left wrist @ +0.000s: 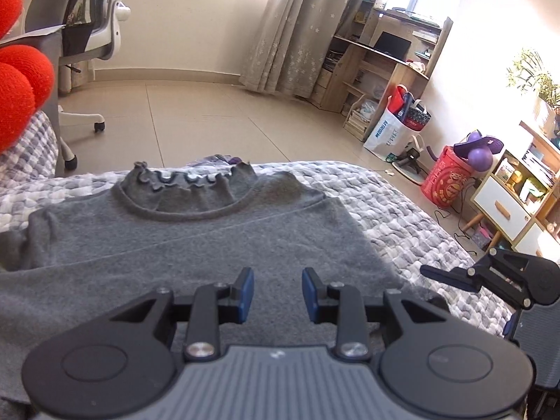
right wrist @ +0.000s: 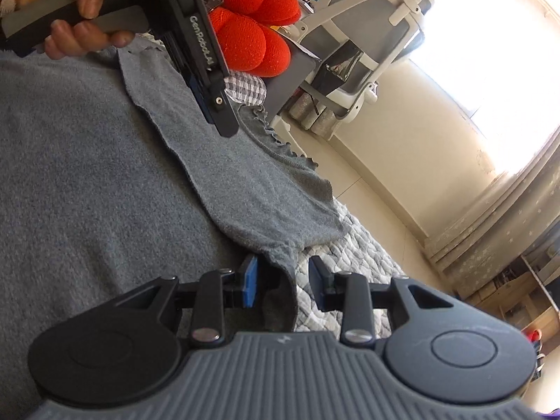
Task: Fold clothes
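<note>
Lying flat on a grey-and-white quilted bed cover (left wrist: 402,210), a grey knit sweater (left wrist: 196,234) points its ruffled collar (left wrist: 190,180) toward the far edge of the bed, its body running from the left wrist camera straight away toward the floor. Its near hem is hidden under the left gripper (left wrist: 277,295), and its left side runs out of frame, so the full outline cannot be made out. One sleeve (right wrist: 245,175) appears in the right wrist view folded over the body as a long strip running diagonally from the collar down to the right gripper (right wrist: 283,285).

The left gripper's jaws stand parted above the sweater's body, with nothing between the blue pads. The right gripper's jaws are also parted — the sleeve's cuff end hangs between them, close against the left pad, but the pads do not press on it.

In the right wrist view a hand (right wrist: 75,7) holds the left gripper's handle, whose side reads "GenRobot.AI". In the left wrist view the right gripper shows only partly, at the right edge.

Red plush cushions (right wrist: 252,28) sit at the bed's corner, cut off by the frame. Beyond stand a white office chair (right wrist: 364,35), a patterned curtain (left wrist: 301,28) and a wooden desk (left wrist: 385,56). A white shopping bag (left wrist: 388,133) carries blue writing too small to read — so does a red bucket (left wrist: 446,182).
</note>
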Demonstrator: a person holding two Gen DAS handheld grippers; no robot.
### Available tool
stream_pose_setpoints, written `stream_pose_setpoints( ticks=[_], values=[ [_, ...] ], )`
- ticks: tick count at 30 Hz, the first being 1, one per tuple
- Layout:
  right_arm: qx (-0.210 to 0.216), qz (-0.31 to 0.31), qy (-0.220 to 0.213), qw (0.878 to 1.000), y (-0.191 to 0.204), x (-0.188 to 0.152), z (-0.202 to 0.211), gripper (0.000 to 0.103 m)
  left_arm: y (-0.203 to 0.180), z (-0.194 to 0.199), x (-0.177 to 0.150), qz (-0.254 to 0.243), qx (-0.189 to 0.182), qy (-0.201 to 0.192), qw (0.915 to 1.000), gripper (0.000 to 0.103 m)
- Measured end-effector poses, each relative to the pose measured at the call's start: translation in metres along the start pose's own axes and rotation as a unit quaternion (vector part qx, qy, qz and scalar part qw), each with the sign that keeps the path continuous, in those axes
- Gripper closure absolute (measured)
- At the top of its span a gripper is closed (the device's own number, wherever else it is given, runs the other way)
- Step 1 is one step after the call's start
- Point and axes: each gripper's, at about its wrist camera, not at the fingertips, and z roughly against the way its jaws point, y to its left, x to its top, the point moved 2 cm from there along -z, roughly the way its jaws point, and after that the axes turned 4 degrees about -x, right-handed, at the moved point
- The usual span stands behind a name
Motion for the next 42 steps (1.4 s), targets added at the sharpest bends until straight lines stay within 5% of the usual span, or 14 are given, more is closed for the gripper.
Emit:
stream_pose_setpoints(
  ticks=[3,6,21,32,36,40,42],
  values=[
    [0.001,0.009,-0.018,1.0,0.001,0.001,-0.003,0.094,-0.007,-0.008,0.0,-0.001,-0.012,0.006,0.9999,0.072],
    [-0.01,-0.004,-0.023,1.0,-0.008,-0.003,-0.002,0.1,-0.016,-0.015,0.003,-0.008,-0.024,0.009,0.9996,0.072],
    [0.0,-0.002,0.02,1.0,-0.007,-0.023,0.0,0.101,-0.044,-0.039,-0.007,-0.057,-0.061,0.062,0.9946,0.073],
    [0.041,-0.131,0.023,0.99,-0.045,-0.027,0.025,0.096,-0.056,-0.044,-0.007,-0.082,-0.105,0.043,0.9902,0.075],
    [0.073,-0.221,0.041,0.972,-0.061,-0.036,0.024,0.089,-0.064,-0.055,-0.009,-0.092,-0.13,0.042,0.9863,0.085],
    [0.141,-0.331,0.072,0.93,-0.067,-0.051,0.025,0.085,-0.071,-0.07,-0.013,-0.108,-0.139,0.043,0.9835,0.091],
    [0.168,-0.378,0.076,0.907,-0.068,-0.059,0.029,0.071,-0.07,-0.076,-0.013,-0.106,-0.143,0.037,0.9833,0.094]
  ],
)
